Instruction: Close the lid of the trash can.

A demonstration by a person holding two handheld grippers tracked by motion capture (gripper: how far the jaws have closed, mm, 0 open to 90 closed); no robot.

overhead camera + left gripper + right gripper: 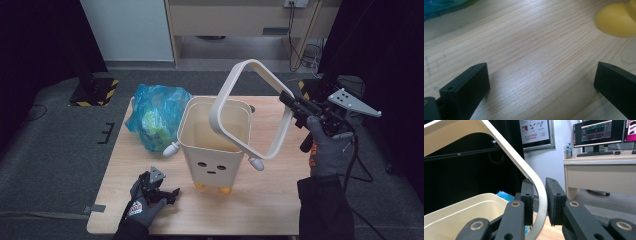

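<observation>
Item: cream bin (214,150) with a face on its front and yellow feet (200,186), upright at the middle of the wooden table (270,200). All places below are given relative to this bin.

Rim frame (250,107): cream, rounded-square loop, lifted clear above the bin's open top and tilted, its lower edge hanging just over the bin's right front corner. In the right gripper view the frame's bar (537,195) runs between the two black jaws, which press it from both sides.

Right gripper (295,106): raised to the right of the bin and above it, clamped on the frame's right side; held by a gloved hand (325,150).

Left gripper (170,194): low on the table, to the front left of the bin, jaws spread wide with bare wood between them; it holds nothing. One yellow foot (615,22) lies ahead of it, well apart from the fingers (466,90).

Blue plastic bag (155,115): behind and left of the bin, touching its left side.
</observation>
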